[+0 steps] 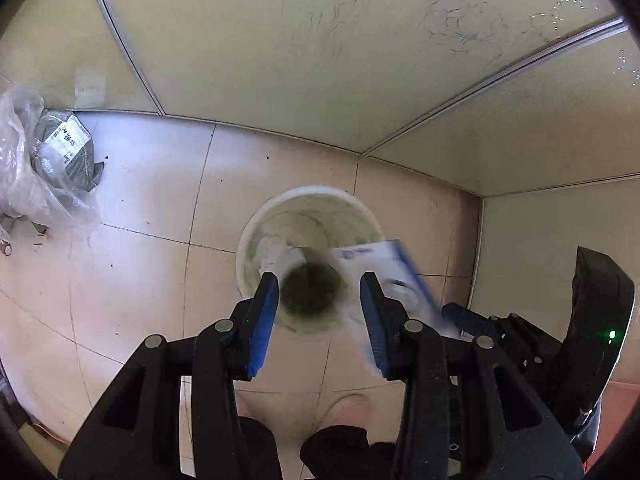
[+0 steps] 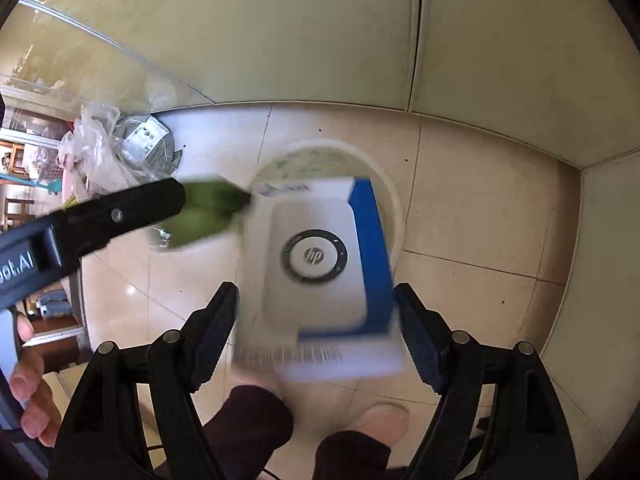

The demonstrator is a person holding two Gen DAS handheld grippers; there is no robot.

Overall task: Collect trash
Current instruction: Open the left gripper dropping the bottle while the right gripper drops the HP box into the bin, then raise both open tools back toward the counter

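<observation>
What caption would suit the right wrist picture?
White-and-blue HP box between the right gripper fingers, above a white bucket on tiled floor.

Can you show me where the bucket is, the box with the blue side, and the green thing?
bucket (image 1: 256,232): left wrist view, on its white rim at the left.
box (image 2: 316,256): right wrist view, on the round logo on its white face.
green thing (image 2: 208,208): right wrist view, on its blurred green middle.

Looks like a home, a floor corner. Glossy beige floor tiles (image 1: 140,280) meet frosted sliding panels with etched flowers (image 1: 320,40). White bucket (image 1: 256,232) stands near the corner, crumpled plastic bags (image 1: 24,168) far left. Wooden furniture and household clutter (image 2: 24,152) at the far left in the right wrist view.
</observation>
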